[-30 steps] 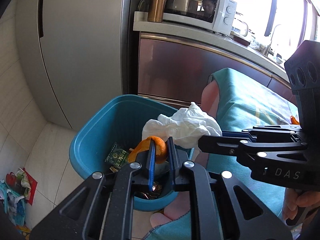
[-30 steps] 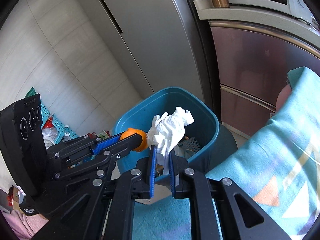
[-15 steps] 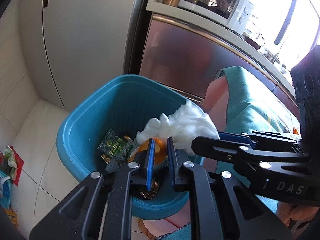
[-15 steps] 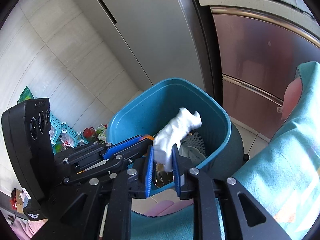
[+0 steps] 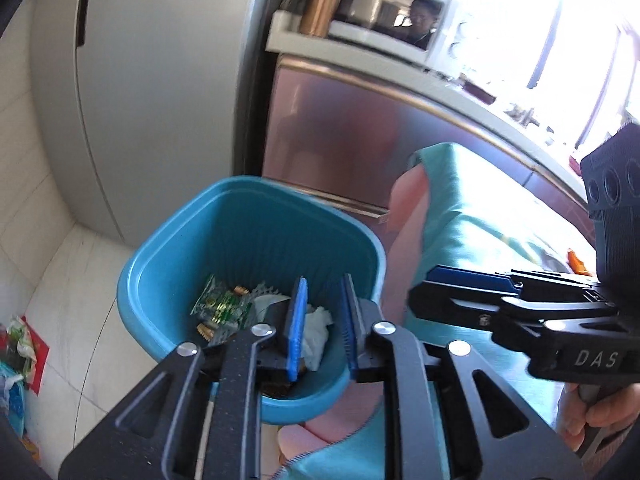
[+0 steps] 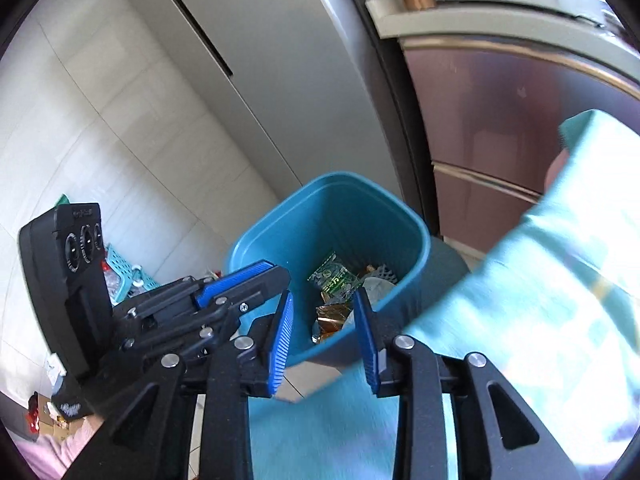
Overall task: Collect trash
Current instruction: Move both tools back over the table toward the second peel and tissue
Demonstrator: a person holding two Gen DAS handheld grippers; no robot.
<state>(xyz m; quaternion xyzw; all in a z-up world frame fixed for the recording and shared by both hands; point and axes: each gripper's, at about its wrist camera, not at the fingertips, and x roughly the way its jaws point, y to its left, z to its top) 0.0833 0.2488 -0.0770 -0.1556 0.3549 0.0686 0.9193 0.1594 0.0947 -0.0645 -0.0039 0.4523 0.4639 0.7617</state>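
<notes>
The grey fridge [image 5: 132, 92] and steel cabinet [image 5: 360, 140] close in behind the blue bin [image 5: 160, 280], which touches the teal tablecloth [image 5: 472, 216]; bare floor lies left. Both the left gripper [image 5: 322, 320] and right gripper [image 6: 322, 336] have just been opening, empty, above the rim. The white tissue [image 5: 316, 330] lies inside, perhaps over the orange peel, which is hidden.

The left gripper [image 5: 322, 308] points obliquely downward; its jaws have just been opening and now stand slightly apart with nothing between the blue pads [image 5: 298, 320]. The right gripper [image 6: 324, 320] is angled downward beside it, jaws likewise just opened, wider, and empty. A hand [image 5: 600, 420] grasps the right gripper's handle at the lower edge.
</notes>
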